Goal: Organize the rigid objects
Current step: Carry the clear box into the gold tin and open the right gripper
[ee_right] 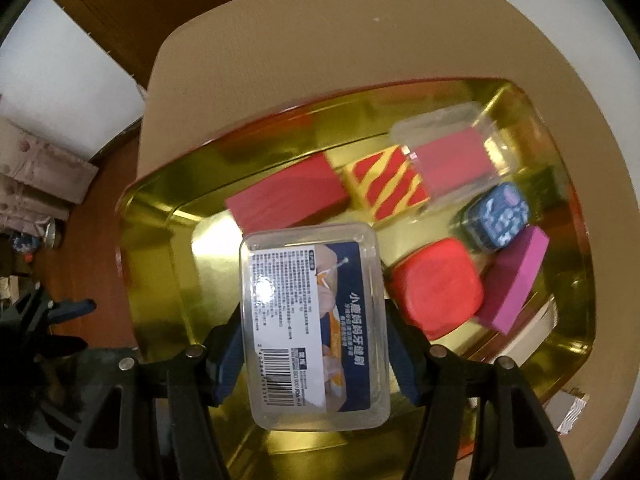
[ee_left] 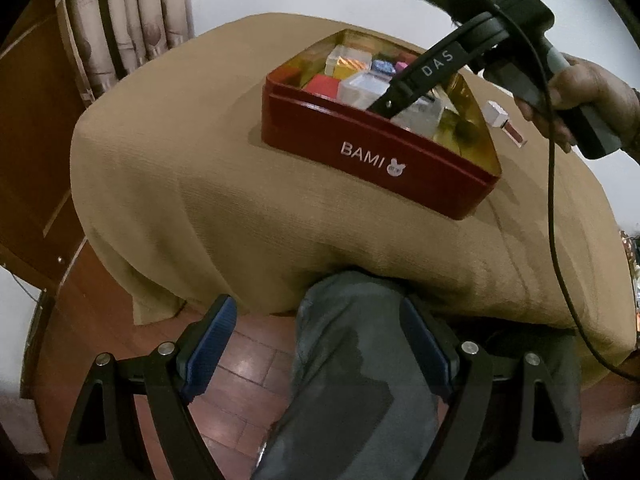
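Observation:
A red tin (ee_left: 360,148) marked BAMI, gold inside (ee_right: 160,240), stands on the tan-covered table (ee_left: 180,200). My right gripper (ee_right: 314,332) points down into it, shut on a clear plastic box (ee_right: 316,320) with a printed label and barcode; its blue pads press both long sides. In the left wrist view the right gripper (ee_left: 390,102) reaches into the tin from the right. In the tin lie a red box (ee_right: 284,196), a red-and-yellow striped box (ee_right: 386,186), a clear case (ee_right: 452,160), a blue patterned box (ee_right: 498,216), a rounded red box (ee_right: 436,288) and a magenta block (ee_right: 516,280). My left gripper (ee_left: 316,312) hangs open at the table's near edge, holding nothing.
A small tube (ee_left: 506,124) with a white cap and dark red body lies on the cloth right of the tin. A person's grey-trousered leg (ee_left: 352,380) sits below the left gripper. A black cable (ee_left: 554,220) trails across the table's right side. Curtains (ee_left: 132,12) hang behind.

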### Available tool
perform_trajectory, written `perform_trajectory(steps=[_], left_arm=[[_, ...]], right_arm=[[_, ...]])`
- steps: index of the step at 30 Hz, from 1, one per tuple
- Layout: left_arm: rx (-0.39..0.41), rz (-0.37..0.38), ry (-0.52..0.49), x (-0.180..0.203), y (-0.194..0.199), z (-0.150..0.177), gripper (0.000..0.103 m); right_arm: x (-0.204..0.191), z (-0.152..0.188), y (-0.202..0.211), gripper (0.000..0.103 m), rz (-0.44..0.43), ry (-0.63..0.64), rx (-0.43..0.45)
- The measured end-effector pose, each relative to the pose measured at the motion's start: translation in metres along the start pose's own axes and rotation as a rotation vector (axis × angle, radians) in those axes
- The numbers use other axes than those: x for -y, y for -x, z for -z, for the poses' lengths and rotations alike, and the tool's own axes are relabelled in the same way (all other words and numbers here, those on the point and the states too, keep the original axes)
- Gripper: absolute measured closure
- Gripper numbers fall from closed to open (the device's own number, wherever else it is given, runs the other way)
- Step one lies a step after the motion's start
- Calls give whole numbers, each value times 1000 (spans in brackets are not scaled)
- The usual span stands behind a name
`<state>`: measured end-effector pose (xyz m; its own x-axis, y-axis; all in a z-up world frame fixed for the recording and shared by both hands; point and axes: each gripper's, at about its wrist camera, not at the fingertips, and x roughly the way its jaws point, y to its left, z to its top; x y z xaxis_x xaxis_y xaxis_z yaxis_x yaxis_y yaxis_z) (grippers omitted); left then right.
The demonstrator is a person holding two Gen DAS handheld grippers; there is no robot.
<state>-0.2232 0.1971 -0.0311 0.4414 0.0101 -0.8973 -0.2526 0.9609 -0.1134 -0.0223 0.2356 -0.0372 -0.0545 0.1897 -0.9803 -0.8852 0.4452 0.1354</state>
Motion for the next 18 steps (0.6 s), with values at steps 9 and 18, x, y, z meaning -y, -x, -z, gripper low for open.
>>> perform_trajectory(steps=[9, 18], left_arm=[[-6, -3, 3, 0, -4, 1, 23], [-19, 0, 2, 1, -6, 2, 23]], right_arm=[[-1, -9, -9, 39, 65, 23, 101], [0, -5, 0, 39, 53, 18, 139]])
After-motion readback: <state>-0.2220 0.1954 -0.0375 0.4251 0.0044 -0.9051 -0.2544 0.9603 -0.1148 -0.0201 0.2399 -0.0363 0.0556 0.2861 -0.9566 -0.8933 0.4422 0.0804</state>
